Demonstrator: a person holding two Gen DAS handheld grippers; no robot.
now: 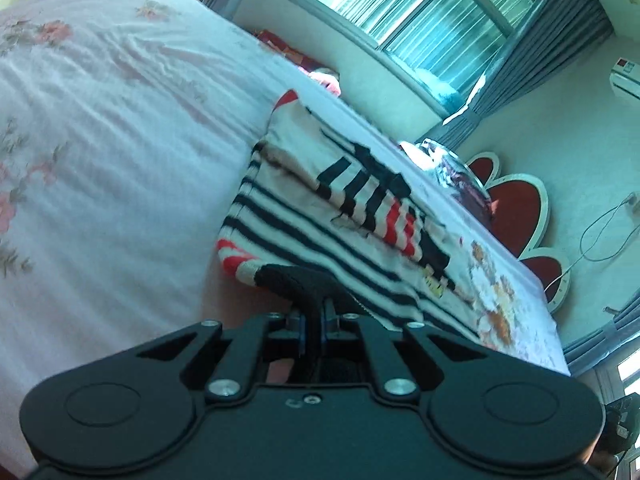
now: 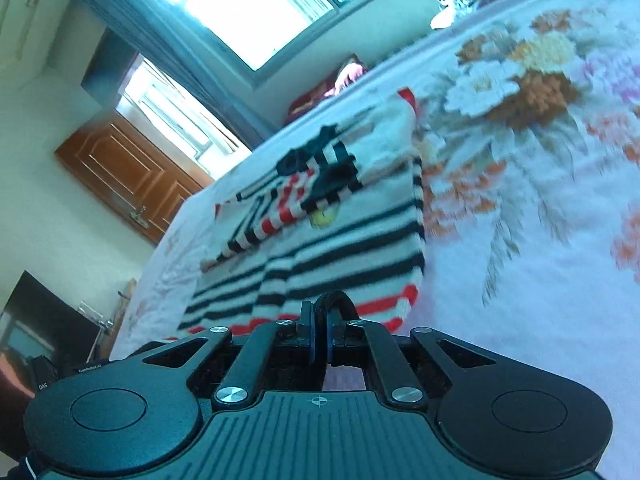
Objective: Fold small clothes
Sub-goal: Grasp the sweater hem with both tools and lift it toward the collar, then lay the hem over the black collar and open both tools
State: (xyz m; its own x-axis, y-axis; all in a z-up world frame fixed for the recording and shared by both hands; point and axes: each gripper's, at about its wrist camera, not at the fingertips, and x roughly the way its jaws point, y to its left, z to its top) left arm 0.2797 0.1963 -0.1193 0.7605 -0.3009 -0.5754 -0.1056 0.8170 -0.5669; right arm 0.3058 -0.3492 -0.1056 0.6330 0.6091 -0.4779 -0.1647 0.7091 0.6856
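Left tongs (image 1: 308, 280) pinch sweater (image 1: 320, 216) hem at red-striped corner; right tongs (image 2: 334, 304) pinch opposite hem corner. Sweater lies flat on bed (image 1: 100, 140), both corners gripped, likely for folding hem upward.

Open bed sheet (image 1: 100, 160) from 9 to 12 o'clock of the striped sweater (image 1: 320, 232), dark pillow (image 1: 460, 172) blocking at 2 o'clock, headboard (image 1: 520, 208) beyond

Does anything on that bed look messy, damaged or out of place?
Nothing looks damaged or spilled. The striped sweater lies on the floral bedsheet with a sleeve folded across its front. The left gripper and right gripper each pinch its near red-trimmed hem, so that edge looks bunched.
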